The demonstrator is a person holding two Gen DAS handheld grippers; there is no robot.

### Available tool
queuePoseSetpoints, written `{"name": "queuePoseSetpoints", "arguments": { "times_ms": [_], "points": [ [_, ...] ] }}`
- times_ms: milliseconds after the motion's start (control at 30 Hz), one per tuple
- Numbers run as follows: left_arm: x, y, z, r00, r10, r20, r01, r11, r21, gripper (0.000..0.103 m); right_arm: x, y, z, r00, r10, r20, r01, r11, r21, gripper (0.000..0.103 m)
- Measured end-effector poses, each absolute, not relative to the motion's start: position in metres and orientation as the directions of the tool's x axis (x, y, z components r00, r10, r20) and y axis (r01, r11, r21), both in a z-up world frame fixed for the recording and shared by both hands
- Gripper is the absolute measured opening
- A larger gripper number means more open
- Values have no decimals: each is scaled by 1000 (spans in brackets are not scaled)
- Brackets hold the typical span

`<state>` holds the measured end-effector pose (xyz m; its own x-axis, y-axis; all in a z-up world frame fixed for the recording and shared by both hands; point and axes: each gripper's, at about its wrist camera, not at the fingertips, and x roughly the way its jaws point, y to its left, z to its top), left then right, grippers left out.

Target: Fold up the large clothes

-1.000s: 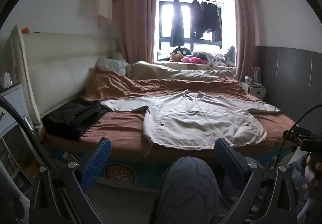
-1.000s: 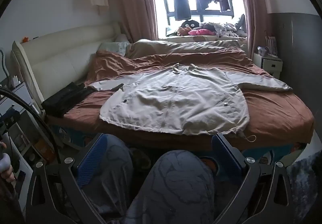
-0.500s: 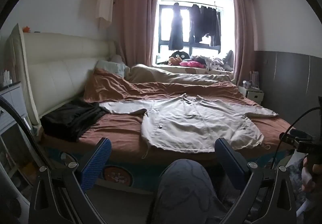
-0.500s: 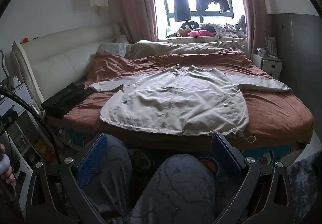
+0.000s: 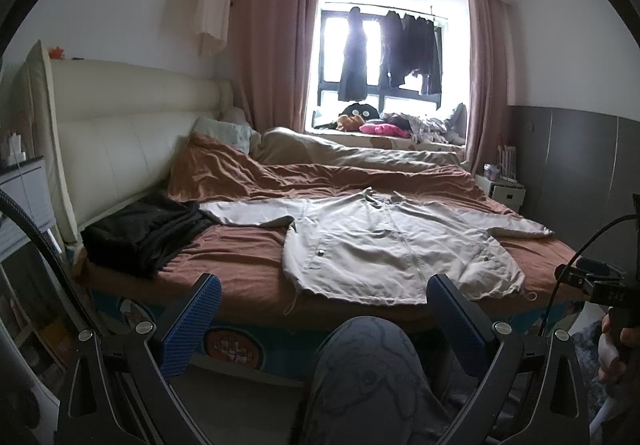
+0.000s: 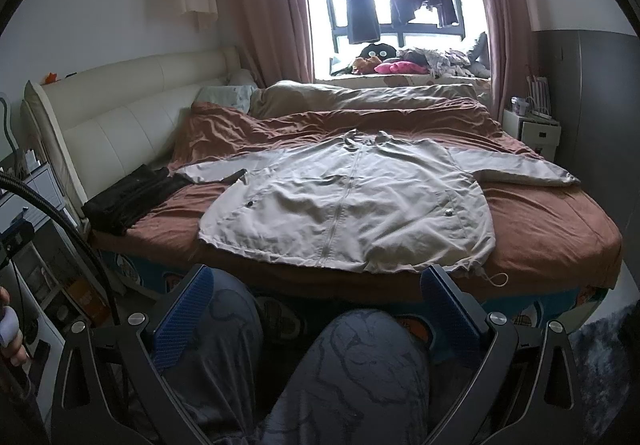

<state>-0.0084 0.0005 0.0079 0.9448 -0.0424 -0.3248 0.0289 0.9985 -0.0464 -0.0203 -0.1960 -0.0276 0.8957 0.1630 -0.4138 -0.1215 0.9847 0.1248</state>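
A large beige zip jacket [image 5: 384,245] lies flat, front up, sleeves spread, on the brown bedspread [image 5: 240,261]; it also shows in the right wrist view [image 6: 348,205]. Its hem with a drawstring lies near the bed's front edge. My left gripper [image 5: 324,309] is open and empty, held back from the bed over the person's knee. My right gripper [image 6: 316,305] is open and empty, also short of the bed, above the person's knees.
A folded black garment [image 5: 140,233] lies on the bed's left side by the cream headboard [image 5: 120,133]. A rumpled duvet [image 6: 360,97] lies behind the jacket. A white nightstand [image 6: 532,129] stands at the right, a shelf unit [image 5: 24,213] at the left.
Both views have shifted slightly; the left gripper has tilted up a little and the bed sits a bit lower in its view. The jacket has not moved. Both grippers stay open.
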Motion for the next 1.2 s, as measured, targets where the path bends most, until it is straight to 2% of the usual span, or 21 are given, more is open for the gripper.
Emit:
{"name": "queuePoseSetpoints", "arguments": {
  "times_ms": [1200],
  "points": [
    [-20,0,7,947,-56,-316,38,997,-62,103,-28,-194,-25,902,161,-400,-123,985,118,103]
  ]
}}
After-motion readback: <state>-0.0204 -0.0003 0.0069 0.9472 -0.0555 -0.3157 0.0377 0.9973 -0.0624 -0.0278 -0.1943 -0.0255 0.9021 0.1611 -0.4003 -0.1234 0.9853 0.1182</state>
